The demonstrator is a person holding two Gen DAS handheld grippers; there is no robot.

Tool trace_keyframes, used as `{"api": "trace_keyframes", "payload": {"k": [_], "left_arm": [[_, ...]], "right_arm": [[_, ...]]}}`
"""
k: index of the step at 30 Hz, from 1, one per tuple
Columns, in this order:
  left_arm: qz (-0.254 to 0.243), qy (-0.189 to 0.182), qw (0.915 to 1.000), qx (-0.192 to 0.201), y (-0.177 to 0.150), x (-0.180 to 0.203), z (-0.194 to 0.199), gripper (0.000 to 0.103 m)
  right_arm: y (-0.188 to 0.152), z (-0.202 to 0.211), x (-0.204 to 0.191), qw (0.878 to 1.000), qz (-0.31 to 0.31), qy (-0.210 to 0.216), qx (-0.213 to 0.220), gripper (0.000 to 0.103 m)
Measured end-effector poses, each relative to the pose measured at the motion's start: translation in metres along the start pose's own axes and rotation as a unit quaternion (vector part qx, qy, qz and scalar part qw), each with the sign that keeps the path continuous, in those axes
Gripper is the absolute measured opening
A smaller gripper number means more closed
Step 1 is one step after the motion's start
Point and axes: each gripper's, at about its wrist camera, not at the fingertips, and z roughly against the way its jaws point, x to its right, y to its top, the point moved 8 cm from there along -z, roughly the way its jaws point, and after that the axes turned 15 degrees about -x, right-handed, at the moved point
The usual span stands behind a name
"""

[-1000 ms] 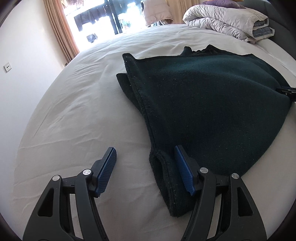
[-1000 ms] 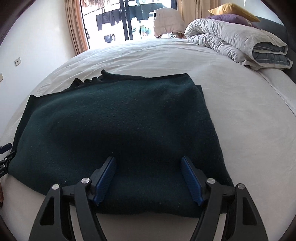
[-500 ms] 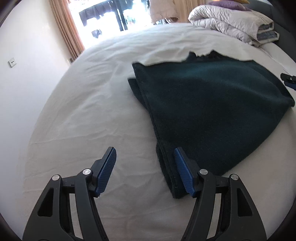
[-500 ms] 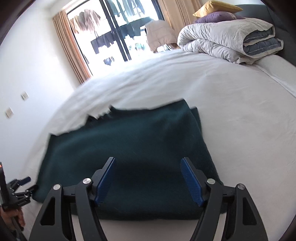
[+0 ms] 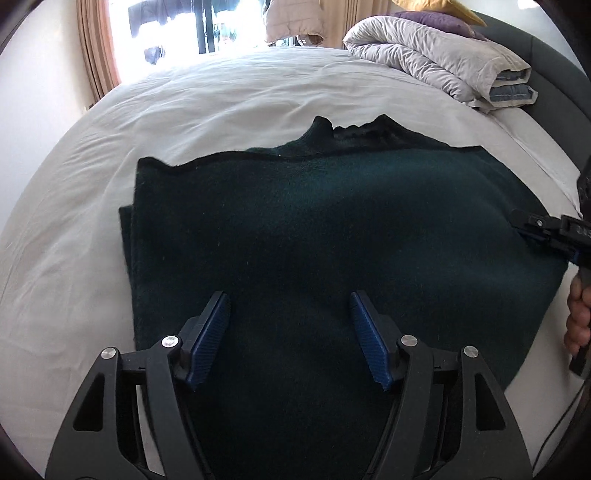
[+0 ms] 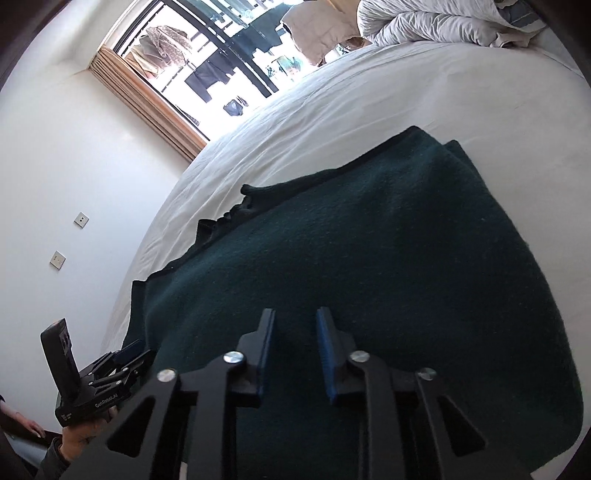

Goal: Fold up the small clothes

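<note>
The left claw (image 5: 288,299) is spread wide and hovers just above the near part of a dark green sweater (image 5: 332,221). Its blue pads (image 5: 210,332) stand apart with only cloth below them, and they grip nothing. The right claw (image 6: 294,314) has its fingers drawn close together, with only a narrow slot left between the pads in its own camera. From the left camera its tips sit at the sweater's right edge, touching the knit. I cannot tell whether any cloth is caught between them. A hand (image 5: 580,317) holds that claw's handle at the far right of the picture.

The sweater lies folded into a broad flat panel in the middle of the bed. Its neck and some bunched cloth show along the far edge, and a second layer peeks out along the left side. Under it is a white sheet (image 5: 221,99), lightly creased.

At the head of the bed a grey duvet (image 5: 436,62) is rolled up, with a purple pillow (image 5: 436,18) and a yellow pillow (image 5: 428,4) behind it against a dark headboard (image 5: 554,62). Beyond the bed is a bright window (image 5: 192,26) with a tan curtain (image 5: 96,48) at its side, and clothes (image 6: 162,44) hang on a line outside. The wall is white and carries two wall plates (image 6: 80,219).
</note>
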Motion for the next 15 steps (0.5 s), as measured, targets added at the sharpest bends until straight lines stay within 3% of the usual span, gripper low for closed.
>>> {"api": "trace_keyframes", "payload": {"k": [4,6,7,9,13,15], "left_arm": [[-0.002,0.007,0.9999,0.009,-0.018,-0.003,0.004,0.066],[-0.001,0.009,0.9998,0.018,-0.024,-0.004,0.005,0.066],[0.002,0.006,0.9997,0.023,-0.026,-0.004,0.006,0.067],[0.011,-0.002,0.9995,0.028,-0.026,-0.006,0.007,0.067],[0.044,-0.015,0.9986,0.024,-0.022,-0.010,0.030,0.067],[0.055,-0.024,0.9970,0.049,-0.008,-0.010,0.047,0.067]], "right_arm": [[-0.004,0.006,0.027,0.998,-0.045,0.043,0.009,0.000],[-0.006,0.011,0.033,0.998,-0.061,0.024,0.018,0.000],[-0.006,0.014,0.030,0.998,-0.060,0.022,0.020,0.002],[-0.004,0.016,0.015,0.998,-0.053,0.027,0.026,0.026],[0.008,0.003,-0.032,0.997,-0.015,0.070,0.016,0.031],[0.014,-0.010,-0.052,0.996,-0.003,0.087,-0.001,0.031]]}}
